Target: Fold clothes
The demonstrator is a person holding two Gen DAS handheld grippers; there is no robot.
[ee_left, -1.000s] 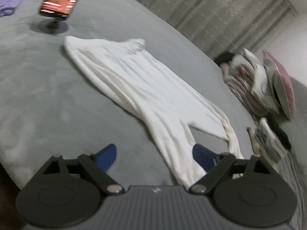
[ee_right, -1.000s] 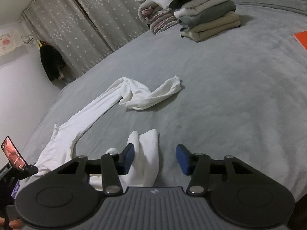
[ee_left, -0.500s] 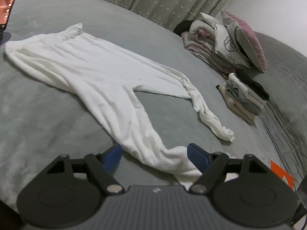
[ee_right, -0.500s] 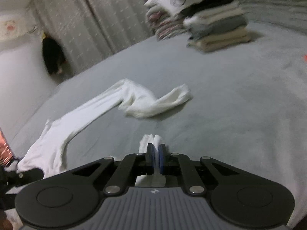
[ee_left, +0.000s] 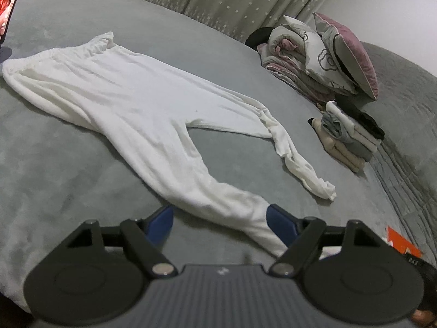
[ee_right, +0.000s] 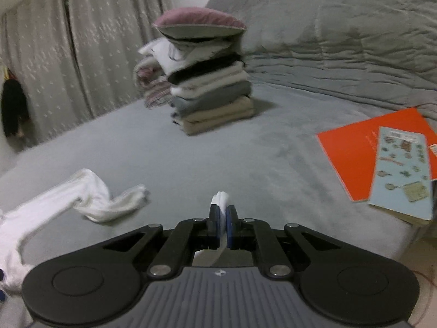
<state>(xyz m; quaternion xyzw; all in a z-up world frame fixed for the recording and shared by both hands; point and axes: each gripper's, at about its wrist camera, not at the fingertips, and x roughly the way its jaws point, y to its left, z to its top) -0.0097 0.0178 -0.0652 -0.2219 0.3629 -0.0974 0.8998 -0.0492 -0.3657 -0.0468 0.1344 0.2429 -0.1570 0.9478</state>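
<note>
Pinching one leg end of the white trousers between closed right gripper jaws; left gripper wide open astride the same leg. Ahead: folded pile, cushion; rightward, orange book. Leg beneath the jaws hidden.

The left gripper points downward over the near edge of the bed, its two blue-padded fingers spread wide apart; white cloth lies between them, against the right pad, with the left pad clear of it. The right gripper also tilts down, its jaws pressed together on a pinch of white fabric that sticks up above the pads.
</note>
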